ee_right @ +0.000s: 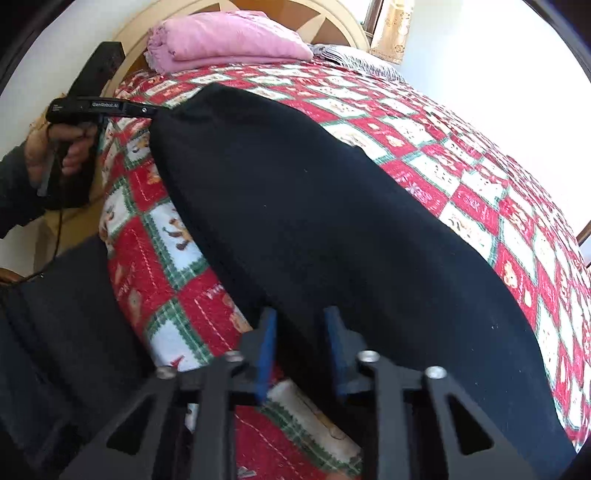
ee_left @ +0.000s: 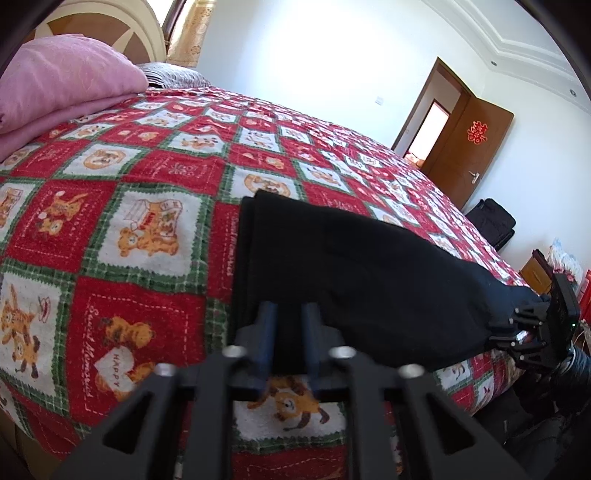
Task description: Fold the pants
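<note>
While the black pants (ee_left: 354, 273) were laid out lengthwise across the red-and-white teddy bear quilt (ee_left: 122, 221), both ends had pretty much been grabbed at the bed's near edge. The left gripper (ee_left: 289, 314) was seen clamped tight on one end of the pants, dark fabric pinched between its blue pads (ee_left: 266, 332) right where the cloth met the quilt's edge. Over in the right wrist view, the right gripper (ee_right: 300, 325) was found nearly closed too, with the pants' other end bunched between its blue fingers (ee_right: 267, 343), so it was counted as gripping the fabric. The left gripper (ee_right: 107, 107) could also be spotted from that side, held by a hand (ee_right: 70, 147) at the far corner of the pants (ee_right: 332, 229). A folded pink blanket (ee_left: 62, 85) was stacked up by the headboard (ee_right: 236, 7), well apart from the pants. A brown door (ee_left: 472, 147) with a red decoration was left open at the back of the room, and a black bag (ee_left: 491, 221) was parked on the floor near it.
</note>
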Available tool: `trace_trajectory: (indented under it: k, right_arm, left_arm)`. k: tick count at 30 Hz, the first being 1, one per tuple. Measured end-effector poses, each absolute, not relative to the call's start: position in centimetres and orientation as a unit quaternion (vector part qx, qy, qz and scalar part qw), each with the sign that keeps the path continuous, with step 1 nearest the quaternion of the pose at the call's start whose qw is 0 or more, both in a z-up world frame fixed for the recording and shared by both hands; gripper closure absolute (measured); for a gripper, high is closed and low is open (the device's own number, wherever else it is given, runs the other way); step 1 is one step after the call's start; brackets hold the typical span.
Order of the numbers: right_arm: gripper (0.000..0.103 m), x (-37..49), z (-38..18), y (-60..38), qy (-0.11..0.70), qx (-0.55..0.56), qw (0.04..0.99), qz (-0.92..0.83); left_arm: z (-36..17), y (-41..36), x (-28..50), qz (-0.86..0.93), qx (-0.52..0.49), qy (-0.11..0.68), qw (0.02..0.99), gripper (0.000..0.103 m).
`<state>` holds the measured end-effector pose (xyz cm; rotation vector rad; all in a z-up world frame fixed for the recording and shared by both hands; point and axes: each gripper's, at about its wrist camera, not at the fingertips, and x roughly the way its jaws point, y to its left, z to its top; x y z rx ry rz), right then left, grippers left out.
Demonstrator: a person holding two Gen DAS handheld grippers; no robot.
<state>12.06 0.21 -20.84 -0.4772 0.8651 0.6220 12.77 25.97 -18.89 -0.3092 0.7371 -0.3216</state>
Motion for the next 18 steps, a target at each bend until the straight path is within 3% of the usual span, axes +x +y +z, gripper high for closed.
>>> trace_trajectory:
  k: [1,8,18]
  right_arm:
    - [0.098,11.9,-20.4,0.3,0.406,-0.218,0.835,0.3]
    - [0.1,9.5,-17.9,0.8,0.374,-0.233,0.843,0.309]
    - [0.1,9.8,-20.5,0.2,0.405,-0.215,0.836,0.303]
  left_arm:
    - [-18.8,26.2,12.8,-0.157,-0.155,0.356,0.908,0.102]
    - [-18.6,28.0,12.2,-0.153,-0.178,0.355,0.905,0.103]
    - [-18.9,26.9,12.3,-0.142,-0.172,0.356,0.908,0.098]
